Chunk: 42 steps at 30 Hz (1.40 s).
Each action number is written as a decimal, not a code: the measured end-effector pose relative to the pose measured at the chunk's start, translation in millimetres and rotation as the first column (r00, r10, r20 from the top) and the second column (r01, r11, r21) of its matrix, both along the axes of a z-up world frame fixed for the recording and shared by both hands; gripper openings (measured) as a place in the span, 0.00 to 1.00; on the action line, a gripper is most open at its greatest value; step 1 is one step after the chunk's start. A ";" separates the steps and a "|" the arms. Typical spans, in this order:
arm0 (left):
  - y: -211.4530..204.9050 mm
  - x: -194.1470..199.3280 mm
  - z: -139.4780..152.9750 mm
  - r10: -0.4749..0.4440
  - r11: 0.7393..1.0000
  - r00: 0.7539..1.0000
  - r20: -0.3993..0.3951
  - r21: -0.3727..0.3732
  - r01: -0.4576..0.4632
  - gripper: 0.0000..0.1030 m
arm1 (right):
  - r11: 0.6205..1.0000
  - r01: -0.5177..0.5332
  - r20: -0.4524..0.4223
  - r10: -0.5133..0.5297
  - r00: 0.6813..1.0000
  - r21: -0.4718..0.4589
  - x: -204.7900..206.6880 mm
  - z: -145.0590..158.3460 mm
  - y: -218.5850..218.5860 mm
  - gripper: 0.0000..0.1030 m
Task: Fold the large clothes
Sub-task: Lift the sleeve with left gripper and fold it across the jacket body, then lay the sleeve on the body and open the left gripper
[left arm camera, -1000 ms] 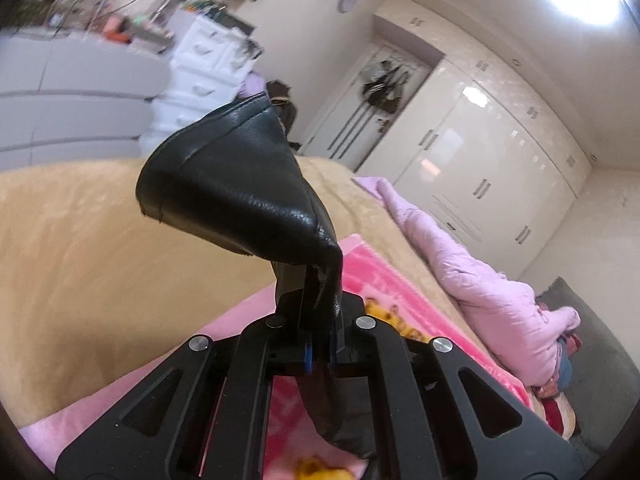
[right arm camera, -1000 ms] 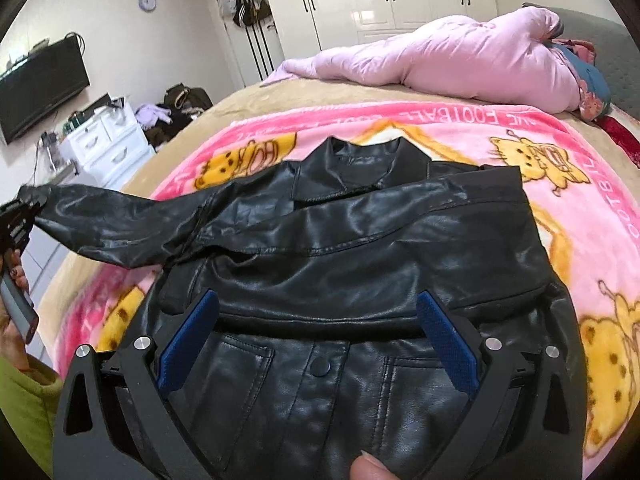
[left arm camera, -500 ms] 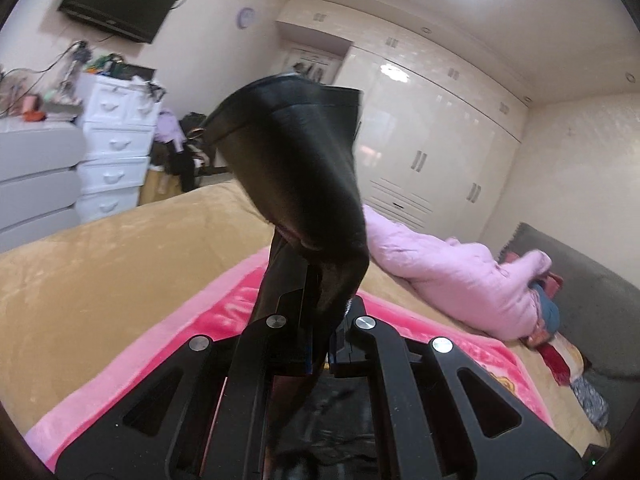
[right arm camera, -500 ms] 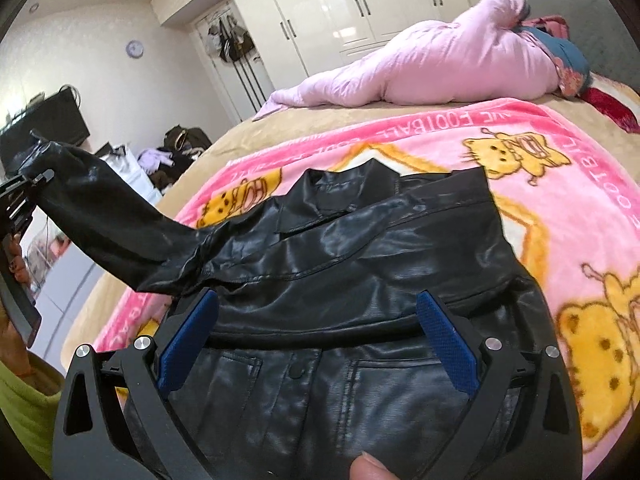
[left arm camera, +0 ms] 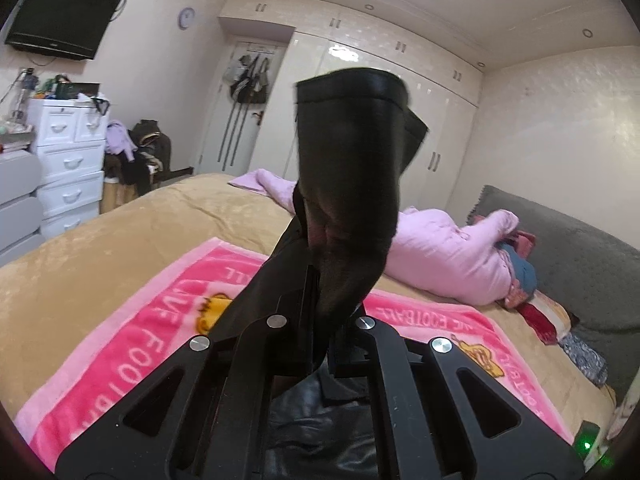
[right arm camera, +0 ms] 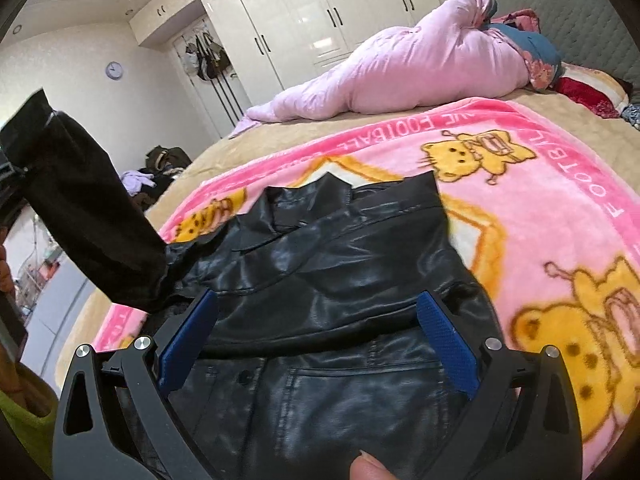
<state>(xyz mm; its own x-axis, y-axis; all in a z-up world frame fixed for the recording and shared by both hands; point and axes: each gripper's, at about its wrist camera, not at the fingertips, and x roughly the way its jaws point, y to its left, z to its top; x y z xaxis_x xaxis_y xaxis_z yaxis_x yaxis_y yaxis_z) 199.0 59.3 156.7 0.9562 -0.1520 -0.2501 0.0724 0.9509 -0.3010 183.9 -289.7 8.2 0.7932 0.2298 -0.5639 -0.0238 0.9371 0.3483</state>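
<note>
One claw (left arm camera: 320, 344) grips the sleeve (left arm camera: 352, 184); lay it flat across the jacket (right arm camera: 340, 280) while the right claw (right arm camera: 316, 332), open, steadies.

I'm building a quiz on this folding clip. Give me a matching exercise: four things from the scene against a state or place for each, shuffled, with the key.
Things:
1. jacket sleeve
2. jacket body
3. right gripper
4. pink quilt

States or places:
A. jaws wide open
B. bunched at the far side of the bed
C. lifted, clamped in the left gripper
D. flat on the cartoon blanket

Pairs: 1-C, 2-D, 3-A, 4-B
</note>
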 end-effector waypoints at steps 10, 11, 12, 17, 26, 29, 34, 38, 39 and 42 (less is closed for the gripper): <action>-49.0 7.7 -18.2 -0.095 0.995 0.995 -0.041 0.038 0.097 0.00 | 0.996 0.091 -0.001 -0.091 0.996 0.017 -4.4 -1.2 -35.8 0.96; -52.7 8.5 -19.5 -0.103 0.994 0.994 -0.045 0.042 0.105 0.00 | 0.995 0.099 -0.004 -0.099 0.995 0.021 -4.8 -1.5 -38.7 0.96; -57.6 8.7 -21.7 -0.116 0.992 0.992 -0.049 0.045 0.118 0.00 | 0.994 0.109 -0.005 -0.109 0.994 0.027 -5.0 -1.9 -42.5 0.96; -86.3 9.2 -35.4 -0.166 0.981 0.983 -0.073 0.092 0.172 0.00 | 0.986 0.164 -0.009 -0.163 0.987 0.039 -8.5 -1.8 -59.6 0.96; -129.1 11.8 -78.5 -0.252 0.948 0.954 -0.160 0.155 0.276 0.00 | 0.941 0.337 0.014 -0.338 0.941 0.033 -23.5 0.5 -95.5 0.96; -143.7 13.6 -97.3 -0.278 0.935 0.939 -0.204 0.166 0.313 0.00 | 0.931 0.363 0.005 -0.363 0.932 0.038 -25.3 -2.2 -104.5 0.96; -169.9 8.9 -129.0 -0.325 0.894 0.902 -0.286 0.218 0.391 0.00 | 0.926 0.375 -0.003 -0.375 0.927 0.047 -25.6 -5.7 -111.0 0.96; -184.8 6.1 -154.5 -0.342 0.860 0.870 -0.354 0.256 0.442 0.01 | 0.928 0.366 -0.017 -0.366 0.931 0.066 -23.7 -8.3 -112.5 0.96; -185.9 6.3 -158.7 -0.343 0.857 0.866 -0.365 0.256 0.447 0.01 | 0.930 0.362 -0.018 -0.361 0.932 0.070 -23.3 -8.8 -112.8 0.96; -188.8 5.9 -173.8 -0.346 0.843 0.847 -0.403 0.263 0.469 0.01 | 0.932 0.353 -0.022 -0.353 0.935 0.085 -23.5 -9.0 -114.1 0.96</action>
<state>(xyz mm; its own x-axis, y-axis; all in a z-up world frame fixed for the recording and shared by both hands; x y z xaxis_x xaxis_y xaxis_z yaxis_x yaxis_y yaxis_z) 205.0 -129.5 -17.1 0.6765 -0.3558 -0.6449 0.4327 0.9005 -0.0429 160.4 -403.8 -0.8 0.8283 -0.0165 -0.5601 0.3056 0.8511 0.4269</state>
